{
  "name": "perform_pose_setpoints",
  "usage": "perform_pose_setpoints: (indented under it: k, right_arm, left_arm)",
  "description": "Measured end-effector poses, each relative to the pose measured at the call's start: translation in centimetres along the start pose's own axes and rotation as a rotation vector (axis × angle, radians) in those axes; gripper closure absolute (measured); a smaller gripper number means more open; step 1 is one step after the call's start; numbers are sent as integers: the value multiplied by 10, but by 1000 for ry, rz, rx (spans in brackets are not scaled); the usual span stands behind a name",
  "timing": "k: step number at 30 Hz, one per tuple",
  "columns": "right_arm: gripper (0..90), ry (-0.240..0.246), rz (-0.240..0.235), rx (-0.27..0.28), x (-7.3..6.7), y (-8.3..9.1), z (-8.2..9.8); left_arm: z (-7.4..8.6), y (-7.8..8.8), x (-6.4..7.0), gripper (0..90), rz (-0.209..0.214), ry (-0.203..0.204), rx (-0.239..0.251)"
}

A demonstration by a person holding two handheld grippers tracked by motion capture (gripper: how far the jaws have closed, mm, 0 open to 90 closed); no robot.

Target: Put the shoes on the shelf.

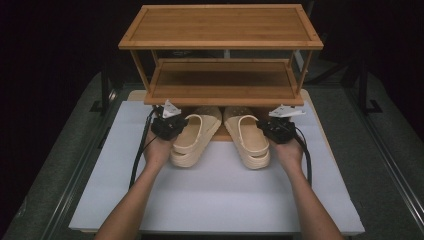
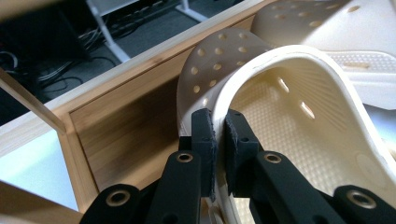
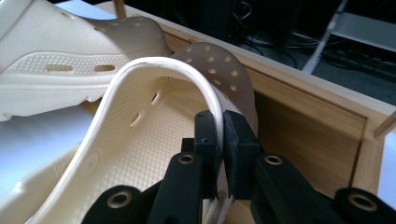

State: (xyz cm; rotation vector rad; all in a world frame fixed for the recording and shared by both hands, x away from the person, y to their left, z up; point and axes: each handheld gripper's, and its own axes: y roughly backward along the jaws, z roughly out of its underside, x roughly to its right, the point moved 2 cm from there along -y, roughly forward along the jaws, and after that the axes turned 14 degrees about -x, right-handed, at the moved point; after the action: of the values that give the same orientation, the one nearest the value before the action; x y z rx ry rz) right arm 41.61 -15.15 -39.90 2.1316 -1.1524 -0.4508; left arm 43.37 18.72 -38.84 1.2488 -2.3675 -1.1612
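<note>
High view: each hand-held gripper, left [image 1: 172,125] and right [image 1: 272,128], pinches its cream clog's [image 1: 192,137] outer sidewall near the counter's [image 1: 220,200] far edge, likely to lift the pair onto the bamboo shoe rack [image 1: 222,90].

Both clogs, the left clog [image 1: 192,139] and the right clog [image 1: 248,140], are pale cream, with small round holes on the toe and a fine dotted texture on the insole. My left gripper [image 2: 218,135] and my right gripper [image 3: 220,135] are black. The shelf [image 1: 220,27] is warm brown wood. The mat [image 1: 215,195] under them is white.
</note>
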Motion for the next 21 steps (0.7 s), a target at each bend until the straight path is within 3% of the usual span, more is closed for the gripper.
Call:
perform_pose_setpoints:
  k: [5, 13, 18, 21]
  right_arm:
    - [842, -16, 19, 3, 3, -12, -2]
    - [839, -26, 17, 3, 3, -21, -1]
    - [806, -35, 2, -4, 4, -20, 0]
    - [783, -38, -9, -6, 4, -19, 0]
  left_arm:
    - [-3, -12, -3, 838, -24, 20, 6]
    - [-2, -20, 1, 832, -58, -2, -14]
    - [-2, -20, 3, 770, -22, 4, -16]
    - [-2, -18, 1, 649, -1, 13, -16]
